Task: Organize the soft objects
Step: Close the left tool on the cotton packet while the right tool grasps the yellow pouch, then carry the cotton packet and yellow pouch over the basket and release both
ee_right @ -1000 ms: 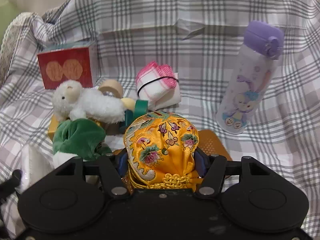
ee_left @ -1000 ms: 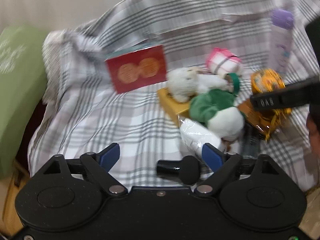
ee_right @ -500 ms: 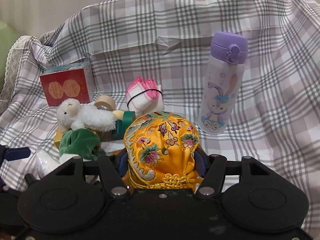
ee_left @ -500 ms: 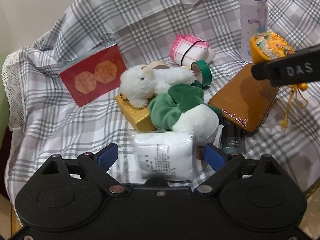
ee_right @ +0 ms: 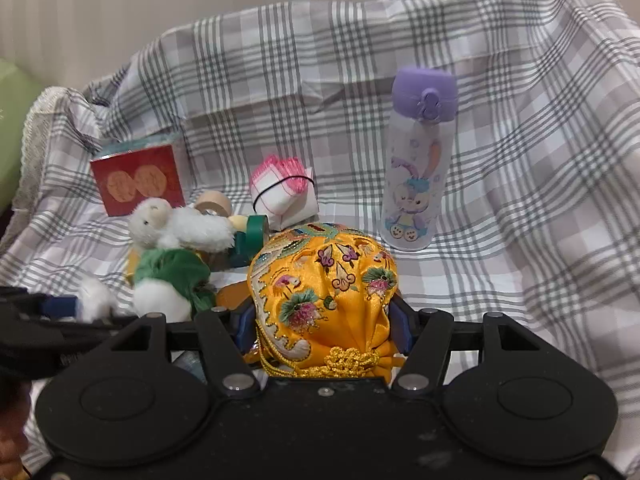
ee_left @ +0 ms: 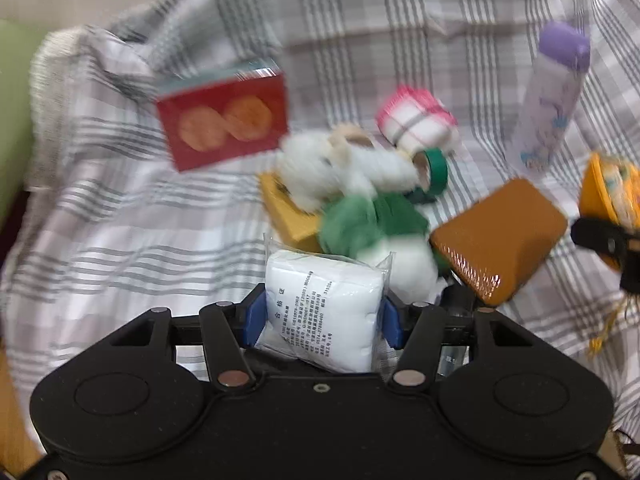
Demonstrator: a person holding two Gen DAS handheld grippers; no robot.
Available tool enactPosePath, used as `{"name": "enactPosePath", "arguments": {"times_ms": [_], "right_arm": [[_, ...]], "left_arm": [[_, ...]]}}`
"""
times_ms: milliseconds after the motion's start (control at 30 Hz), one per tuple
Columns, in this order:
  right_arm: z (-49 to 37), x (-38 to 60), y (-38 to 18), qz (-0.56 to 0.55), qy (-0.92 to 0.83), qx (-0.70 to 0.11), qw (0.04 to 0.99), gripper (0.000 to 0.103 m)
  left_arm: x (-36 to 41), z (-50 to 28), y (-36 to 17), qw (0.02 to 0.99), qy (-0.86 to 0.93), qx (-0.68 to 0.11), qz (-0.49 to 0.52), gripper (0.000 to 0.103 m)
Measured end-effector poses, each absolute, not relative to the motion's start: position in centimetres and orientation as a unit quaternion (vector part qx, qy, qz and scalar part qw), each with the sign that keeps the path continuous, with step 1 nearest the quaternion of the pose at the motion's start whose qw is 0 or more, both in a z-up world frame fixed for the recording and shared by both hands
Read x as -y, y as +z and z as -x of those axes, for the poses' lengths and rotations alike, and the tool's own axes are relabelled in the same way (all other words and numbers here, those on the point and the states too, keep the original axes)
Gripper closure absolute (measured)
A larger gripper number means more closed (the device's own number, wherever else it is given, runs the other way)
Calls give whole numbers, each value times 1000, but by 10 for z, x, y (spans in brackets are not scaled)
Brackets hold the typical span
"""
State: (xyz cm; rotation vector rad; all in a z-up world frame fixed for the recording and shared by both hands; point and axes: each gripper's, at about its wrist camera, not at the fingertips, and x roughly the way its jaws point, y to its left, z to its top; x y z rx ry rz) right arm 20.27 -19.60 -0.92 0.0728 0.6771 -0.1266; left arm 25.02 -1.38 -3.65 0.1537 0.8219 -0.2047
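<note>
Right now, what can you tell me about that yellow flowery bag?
The yellow bag is shiny satin-like cloth, embroidered with pink, green and purple flowers. It is plump and gathered at the near end, where a gold knotted cord ties it. The right gripper is shut on it, blue pads pressing both sides, in front of the purple-capped bottle.

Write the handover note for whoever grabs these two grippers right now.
Left gripper: shut on the white packet, held in front of the pile.
Right gripper: shut on the yellow pouch, held up off the checked cloth.
On the cloth: white plush and green plush piled on a gold box, pink cloth bundle behind them.
Done: both soft items gripped.
Left: put the packet and pouch away, then collect the two plush toys and the bundle. No destination is visible in either view.
</note>
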Motion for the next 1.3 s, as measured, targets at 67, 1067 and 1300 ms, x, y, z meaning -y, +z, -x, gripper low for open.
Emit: {"name": "enactPosePath", "arguments": {"times_ms": [67, 1067, 1300], "right_arm": [[-190, 196, -3, -34, -62, -324, 943, 42], [-26, 187, -8, -44, -27, -468, 882, 42], [-25, 178, -15, -37, -17, -487, 873, 42]], "left_arm": [[10, -236, -22, 913, -94, -391, -68, 48], [2, -95, -53, 805, -114, -582, -23, 48], [5, -96, -61, 798, -110, -592, -33, 48]]}}
